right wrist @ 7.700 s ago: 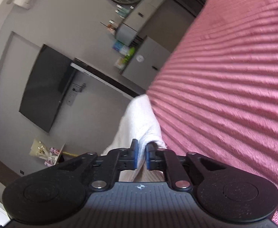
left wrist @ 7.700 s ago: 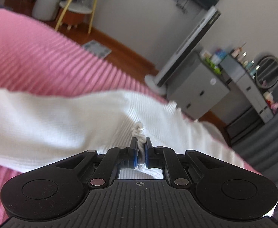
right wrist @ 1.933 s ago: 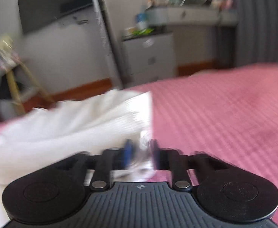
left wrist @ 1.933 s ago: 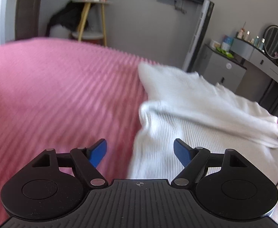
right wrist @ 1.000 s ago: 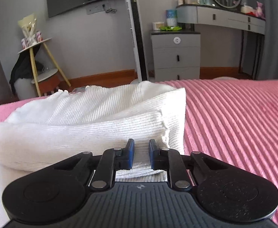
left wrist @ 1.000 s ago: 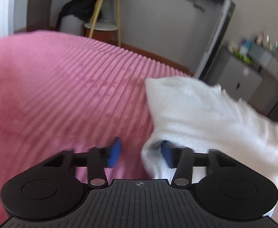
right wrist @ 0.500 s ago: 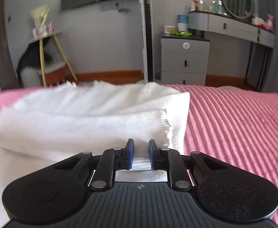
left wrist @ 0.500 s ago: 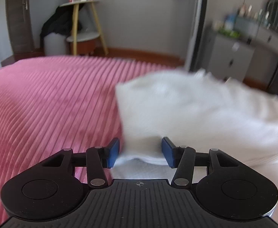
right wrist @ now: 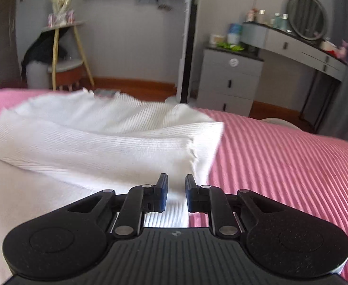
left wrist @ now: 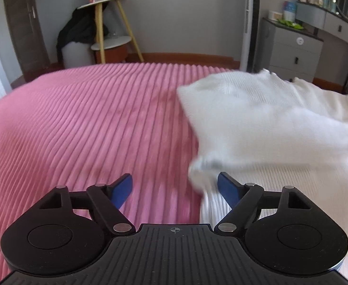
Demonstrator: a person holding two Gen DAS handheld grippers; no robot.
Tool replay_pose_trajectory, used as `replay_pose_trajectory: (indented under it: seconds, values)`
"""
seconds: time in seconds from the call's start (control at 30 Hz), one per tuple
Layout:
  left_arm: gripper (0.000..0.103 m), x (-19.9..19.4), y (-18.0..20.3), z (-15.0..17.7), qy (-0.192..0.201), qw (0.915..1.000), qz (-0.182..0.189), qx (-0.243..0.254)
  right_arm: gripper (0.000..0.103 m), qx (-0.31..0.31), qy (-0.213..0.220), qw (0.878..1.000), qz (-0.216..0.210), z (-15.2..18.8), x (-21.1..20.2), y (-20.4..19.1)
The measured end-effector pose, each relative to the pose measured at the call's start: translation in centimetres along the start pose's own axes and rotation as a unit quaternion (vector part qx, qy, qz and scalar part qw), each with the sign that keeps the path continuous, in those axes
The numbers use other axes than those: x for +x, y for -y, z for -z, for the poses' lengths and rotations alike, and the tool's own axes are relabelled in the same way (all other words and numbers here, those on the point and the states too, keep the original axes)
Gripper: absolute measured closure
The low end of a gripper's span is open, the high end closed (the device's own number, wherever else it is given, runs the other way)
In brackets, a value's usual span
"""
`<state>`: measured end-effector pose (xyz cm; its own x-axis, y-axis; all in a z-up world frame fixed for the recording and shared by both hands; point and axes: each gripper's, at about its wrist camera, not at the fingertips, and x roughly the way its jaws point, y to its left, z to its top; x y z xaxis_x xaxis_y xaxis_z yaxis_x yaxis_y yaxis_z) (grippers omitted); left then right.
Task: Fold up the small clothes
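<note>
Left gripper [left wrist: 175, 187]: jaws opening, nothing clamped; white garment [left wrist: 269, 118] at two o'clock.
Right gripper [right wrist: 176, 191]: narrow gap, empty, above garment on pink bedspread [right wrist: 292, 156].

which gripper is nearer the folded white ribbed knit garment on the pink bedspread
Right. The right gripper hovers over the folded white ribbed knit garment; the left gripper, jaws opening, sits at its edge, mostly over bedspread.
</note>
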<state>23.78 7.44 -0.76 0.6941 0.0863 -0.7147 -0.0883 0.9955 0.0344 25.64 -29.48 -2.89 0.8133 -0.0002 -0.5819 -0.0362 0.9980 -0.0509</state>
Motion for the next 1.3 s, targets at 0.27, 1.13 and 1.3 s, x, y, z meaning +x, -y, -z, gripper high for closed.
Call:
replay_pose_trajectory:
  seconds: [0.27,1.13,1.3]
  values:
    - [0.015,-7.4,-2.1,8.3,-0.033,0.9977,0.043,-0.040,0.075,0.058,-0.017,0.997,-0.044,5.2,-9.5,1.9]
    - [0.056,-10.6,-2.8,12.1,-0.135,0.9869,0.083,-0.031,0.088,0.106,-0.160,0.971,-0.140,14.3,-14.7,5.0]
    - [0.084,-11.1,-3.2,11.9,-0.146,0.9826,0.112,-0.022,0.087,0.108,-0.162,0.968,-0.160,14.4,-14.7,5.5]
